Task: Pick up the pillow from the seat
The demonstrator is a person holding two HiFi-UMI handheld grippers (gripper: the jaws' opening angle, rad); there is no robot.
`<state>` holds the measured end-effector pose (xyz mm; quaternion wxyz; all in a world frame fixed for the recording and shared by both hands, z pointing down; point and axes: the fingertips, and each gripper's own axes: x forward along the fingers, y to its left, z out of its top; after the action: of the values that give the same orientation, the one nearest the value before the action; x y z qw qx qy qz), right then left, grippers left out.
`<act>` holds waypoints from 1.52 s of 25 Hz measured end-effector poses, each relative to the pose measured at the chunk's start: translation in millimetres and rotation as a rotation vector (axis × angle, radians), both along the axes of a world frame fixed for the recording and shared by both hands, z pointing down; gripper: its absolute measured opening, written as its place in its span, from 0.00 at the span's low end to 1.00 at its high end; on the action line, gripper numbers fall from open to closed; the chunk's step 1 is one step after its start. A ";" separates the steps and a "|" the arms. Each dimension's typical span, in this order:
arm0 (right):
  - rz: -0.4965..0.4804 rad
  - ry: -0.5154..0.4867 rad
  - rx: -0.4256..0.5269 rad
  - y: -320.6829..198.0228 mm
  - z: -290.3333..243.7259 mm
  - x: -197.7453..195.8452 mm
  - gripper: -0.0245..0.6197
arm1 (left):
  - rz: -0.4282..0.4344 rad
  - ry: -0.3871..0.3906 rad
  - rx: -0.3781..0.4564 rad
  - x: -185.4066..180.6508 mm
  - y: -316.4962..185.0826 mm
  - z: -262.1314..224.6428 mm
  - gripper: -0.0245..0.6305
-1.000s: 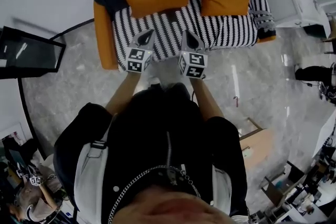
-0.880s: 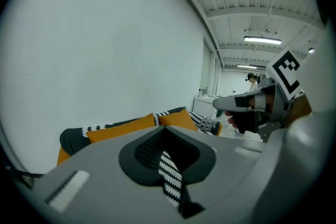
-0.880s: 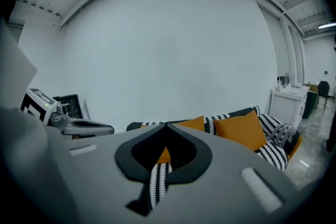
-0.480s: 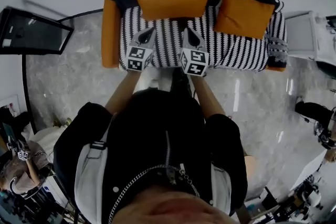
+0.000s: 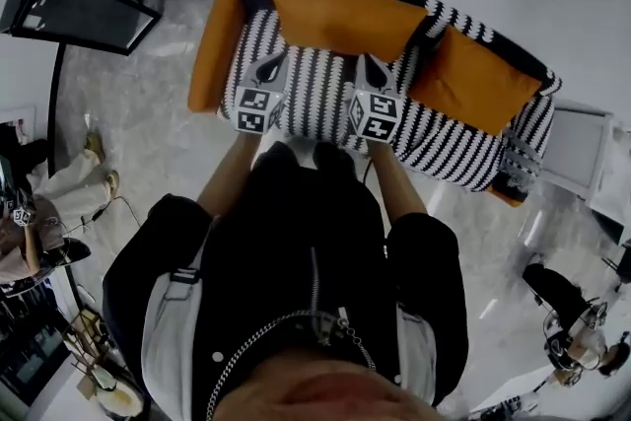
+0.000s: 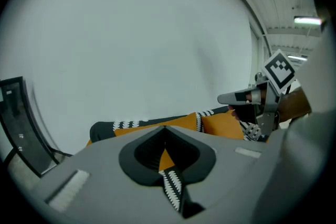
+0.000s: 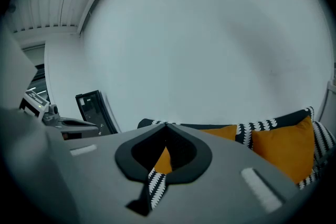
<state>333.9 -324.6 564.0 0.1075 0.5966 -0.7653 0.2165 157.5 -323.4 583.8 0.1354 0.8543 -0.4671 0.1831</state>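
Note:
Two orange pillows lean on the back of a black-and-white striped sofa: a long one and a shorter one to its right. My left gripper and right gripper hover side by side over the sofa's front edge, short of both pillows. Both are shut with nothing in them. In the left gripper view the shut jaws point at the long pillow, with the right gripper off to the side. The right gripper view shows its shut jaws and the shorter pillow.
The sofa has an orange armrest on its left end. A black-framed panel stands on the marble floor to the left, and a white cabinet sits beyond the sofa's right end. People and clutter are at the lower left.
The head view has swung, so the sofa now lies slanted and shifted right in the picture. Both grippers stay shut and keep their place over the seat's front edge.

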 end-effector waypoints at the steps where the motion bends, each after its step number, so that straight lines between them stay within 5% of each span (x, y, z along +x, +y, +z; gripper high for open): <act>1: -0.001 -0.005 -0.009 -6.4 4.0 6.1 0.04 | -0.016 -0.002 -0.006 -1.5 -3.2 2.4 0.05; 20: 0.121 0.031 -0.089 -92.7 92.1 77.4 0.04 | -0.085 -0.036 -0.050 -41.3 -97.5 87.1 0.06; 26: 0.205 0.082 -0.124 -118.1 113.4 116.8 0.05 | -0.090 -0.020 -0.065 -46.1 -132.1 113.8 0.14; 32: 0.280 0.092 -0.163 -156.3 141.3 157.1 0.18 | -0.094 -0.010 -0.077 -48.1 -177.2 145.4 0.30; 38: 0.342 0.112 -0.210 -187.9 176.2 208.2 0.43 | -0.146 0.050 -0.137 -39.6 -219.8 186.6 0.52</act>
<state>542.0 -512.5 740.2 0.1729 0.7145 -0.6189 0.2767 117.9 -543.3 770.5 0.2182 0.8110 -0.5111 0.1830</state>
